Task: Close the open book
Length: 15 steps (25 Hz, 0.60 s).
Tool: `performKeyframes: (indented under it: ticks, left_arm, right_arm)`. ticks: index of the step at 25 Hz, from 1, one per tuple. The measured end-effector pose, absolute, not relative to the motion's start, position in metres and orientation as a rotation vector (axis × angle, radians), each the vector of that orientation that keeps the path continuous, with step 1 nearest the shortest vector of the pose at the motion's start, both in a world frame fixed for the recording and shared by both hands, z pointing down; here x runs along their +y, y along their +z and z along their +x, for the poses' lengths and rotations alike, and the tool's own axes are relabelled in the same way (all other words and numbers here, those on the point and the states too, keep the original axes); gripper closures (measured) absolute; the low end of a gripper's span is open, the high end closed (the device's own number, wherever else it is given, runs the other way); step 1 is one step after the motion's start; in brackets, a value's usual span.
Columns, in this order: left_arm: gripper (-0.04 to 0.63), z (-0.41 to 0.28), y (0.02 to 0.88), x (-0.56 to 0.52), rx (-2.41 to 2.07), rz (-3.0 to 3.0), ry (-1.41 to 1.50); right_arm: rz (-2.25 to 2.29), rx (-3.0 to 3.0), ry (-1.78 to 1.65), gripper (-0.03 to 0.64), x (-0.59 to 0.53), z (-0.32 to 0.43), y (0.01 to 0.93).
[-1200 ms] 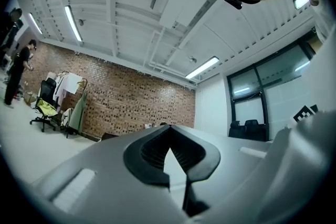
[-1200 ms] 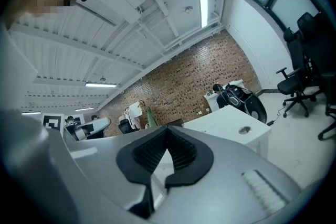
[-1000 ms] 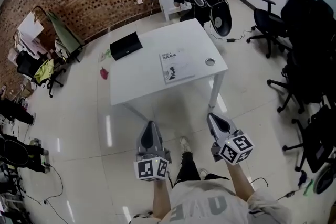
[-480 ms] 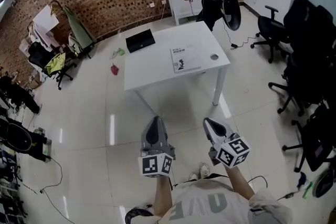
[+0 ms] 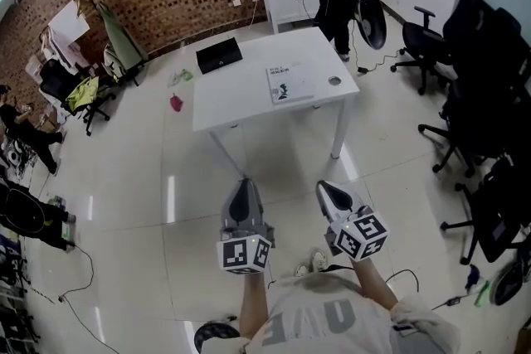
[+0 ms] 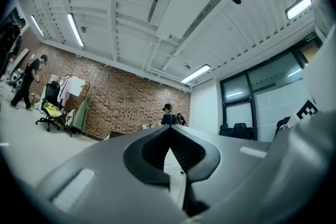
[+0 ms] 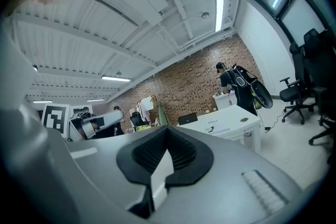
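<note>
We hold our left gripper (image 5: pixel 241 185) and right gripper (image 5: pixel 326 188) empty, jaws fully together; at 12 o'clock the book (image 5: pixel 289 84) lies flat on the table (image 5: pixel 241 99), well apart.

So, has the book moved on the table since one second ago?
No. The book still lies on the right half of the table, with the same gap to the small round thing beside it. Only the view has drawn back.

On the bench (image 5: pixel 241 108), upper centre of frame, a book (image 5: pixel 289 84) lies right of middle, a flat case (image 5: pixel 219 55) at the far-left corner; office chairs (image 5: pixel 465 95) line the right edge.
</note>
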<state>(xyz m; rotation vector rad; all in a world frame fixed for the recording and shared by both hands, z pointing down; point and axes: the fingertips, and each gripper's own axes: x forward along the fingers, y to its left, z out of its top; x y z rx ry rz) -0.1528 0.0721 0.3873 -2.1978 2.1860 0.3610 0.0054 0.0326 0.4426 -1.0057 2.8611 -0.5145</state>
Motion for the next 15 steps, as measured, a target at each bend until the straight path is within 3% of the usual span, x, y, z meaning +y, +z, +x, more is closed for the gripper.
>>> performKeyframes:
  ticks: [15]
  left_arm:
    - [0.584, -0.108, 0.386, 0.049, 2.063, -2.312, 0.393]
  right_arm:
    - [-1.019, 2.831, -0.479, 0.615, 0.02, 0.028, 0.434]
